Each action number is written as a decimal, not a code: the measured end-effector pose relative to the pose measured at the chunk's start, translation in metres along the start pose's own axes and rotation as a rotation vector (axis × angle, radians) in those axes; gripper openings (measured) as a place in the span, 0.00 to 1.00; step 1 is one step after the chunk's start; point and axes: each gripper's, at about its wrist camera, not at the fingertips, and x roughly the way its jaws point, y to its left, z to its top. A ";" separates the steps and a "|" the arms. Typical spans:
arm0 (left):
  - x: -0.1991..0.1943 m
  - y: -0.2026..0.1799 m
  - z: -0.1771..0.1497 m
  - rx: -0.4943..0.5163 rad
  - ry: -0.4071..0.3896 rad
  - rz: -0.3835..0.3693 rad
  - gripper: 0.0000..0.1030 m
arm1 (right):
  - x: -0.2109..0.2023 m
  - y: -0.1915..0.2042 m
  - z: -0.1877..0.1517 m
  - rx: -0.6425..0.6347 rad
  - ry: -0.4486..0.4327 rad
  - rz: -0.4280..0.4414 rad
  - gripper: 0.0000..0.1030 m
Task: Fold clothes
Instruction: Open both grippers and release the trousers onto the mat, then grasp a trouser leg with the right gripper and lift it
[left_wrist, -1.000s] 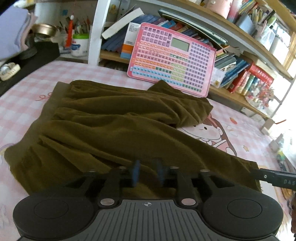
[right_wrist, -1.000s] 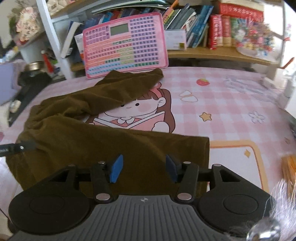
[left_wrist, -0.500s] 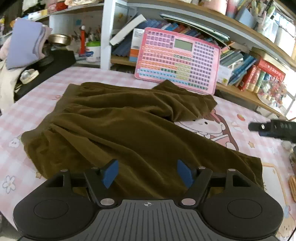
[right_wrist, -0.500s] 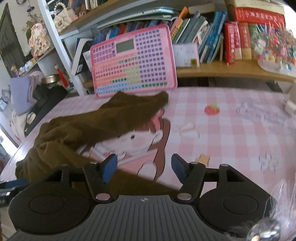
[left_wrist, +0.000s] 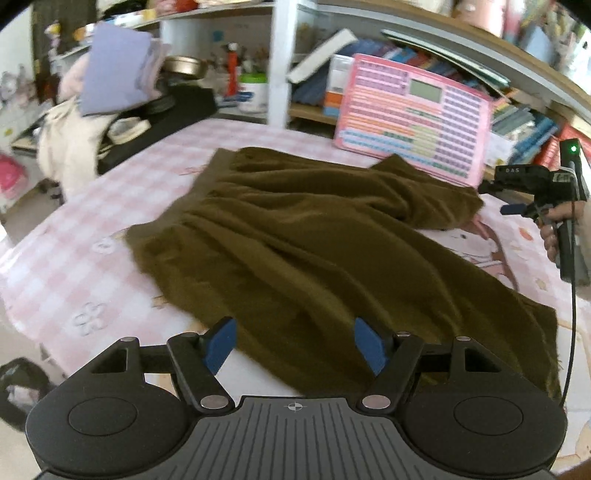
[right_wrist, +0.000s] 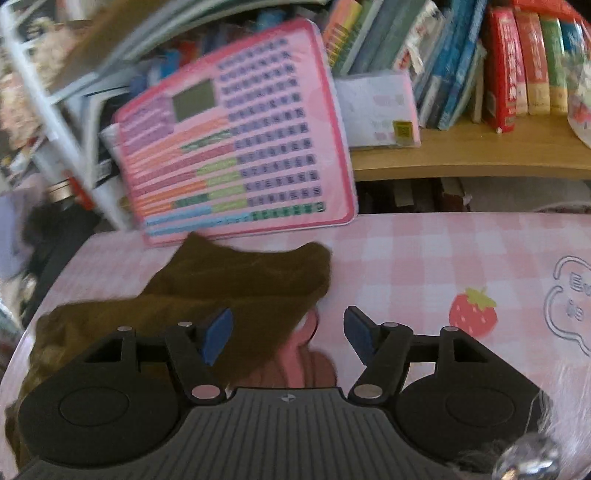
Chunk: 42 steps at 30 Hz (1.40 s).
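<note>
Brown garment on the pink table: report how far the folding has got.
Done: the brown garment lies spread on the pink checked tablecloth, wrinkled, with only its far corner doubled over near the pink keyboard toy; no neat fold shows. In hand: nothing; the left gripper and right gripper are both open and empty. Left: essentially all the folding.

Both grippers, L (left_wrist: 291, 345) & R (right_wrist: 287, 334), spread wide, empty.
</note>
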 end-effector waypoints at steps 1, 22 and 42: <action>-0.001 0.003 0.000 -0.008 0.000 0.009 0.70 | 0.008 -0.001 0.005 0.025 0.009 -0.006 0.63; 0.016 -0.011 0.011 0.037 -0.003 -0.092 0.70 | -0.136 0.018 -0.017 0.699 -0.005 0.532 0.04; 0.013 -0.024 0.003 0.014 0.007 -0.108 0.70 | -0.097 -0.012 -0.046 0.050 0.019 -0.099 0.54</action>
